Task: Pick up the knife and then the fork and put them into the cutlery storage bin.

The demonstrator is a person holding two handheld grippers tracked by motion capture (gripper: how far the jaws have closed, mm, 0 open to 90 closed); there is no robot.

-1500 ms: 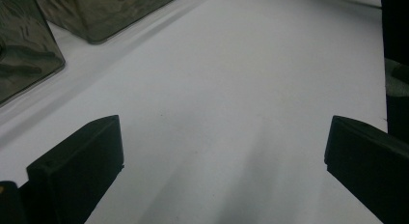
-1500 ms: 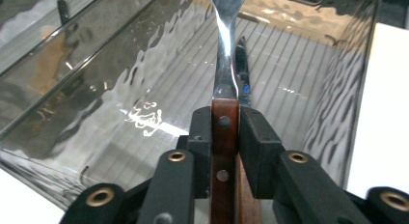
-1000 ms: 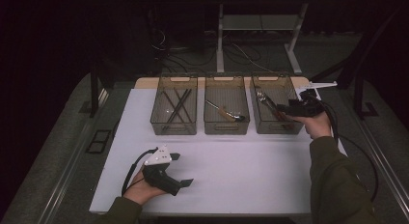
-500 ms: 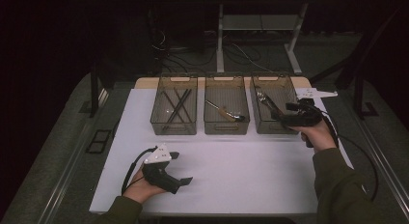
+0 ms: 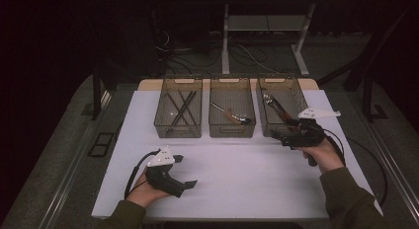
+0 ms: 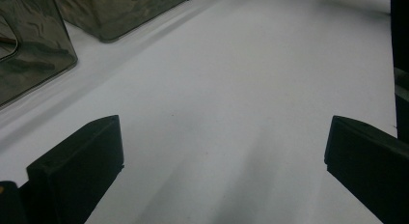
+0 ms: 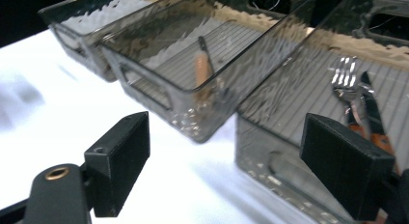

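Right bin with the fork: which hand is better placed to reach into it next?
Right, probably. The right gripper hangs open at the near wall of the right bin, and the fork lies just ahead. The left gripper rests on the white table, far from it.

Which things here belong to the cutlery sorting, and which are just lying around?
In the job: right gripper, open by the right bin; forks inside it; middle bin with spoon; left bin with chopsticks.

Lying about: floor cables; table legs.
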